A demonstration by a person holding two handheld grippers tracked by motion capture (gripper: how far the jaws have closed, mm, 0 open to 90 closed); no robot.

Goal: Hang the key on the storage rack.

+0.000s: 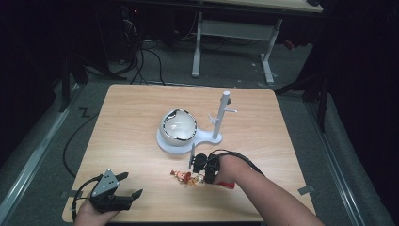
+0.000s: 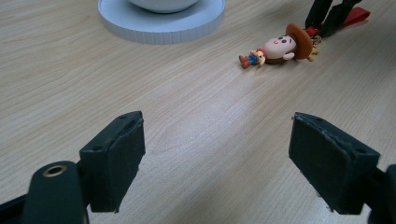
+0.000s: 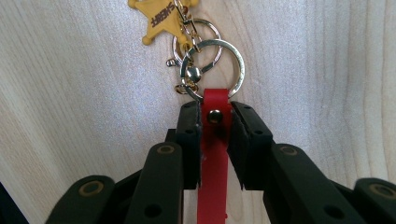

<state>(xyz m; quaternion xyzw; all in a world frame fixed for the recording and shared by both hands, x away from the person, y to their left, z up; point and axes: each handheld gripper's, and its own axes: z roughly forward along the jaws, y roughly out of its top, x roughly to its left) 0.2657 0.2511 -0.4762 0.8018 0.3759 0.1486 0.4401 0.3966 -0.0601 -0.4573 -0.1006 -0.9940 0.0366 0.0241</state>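
Because your right gripper (image 3: 214, 122) pinches the red strap (image 3: 212, 154), expect the light cowboy figure (image 2: 280, 47) to dangle loosely; your left gripper (image 2: 217, 158) rests spread, empty.

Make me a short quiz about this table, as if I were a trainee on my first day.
1. True or false: the right tool is shut on the red strap of the keychain.
2. What does the left tool hold?
A. the small cowboy figure
B. nothing; its jaws stand wide apart over the light wooden table
C. the yellow star charm
3. What does the white bowl with a dark rim sit on?

Key: 1 true. 2 B. 3 The round white base of the white peg stand.
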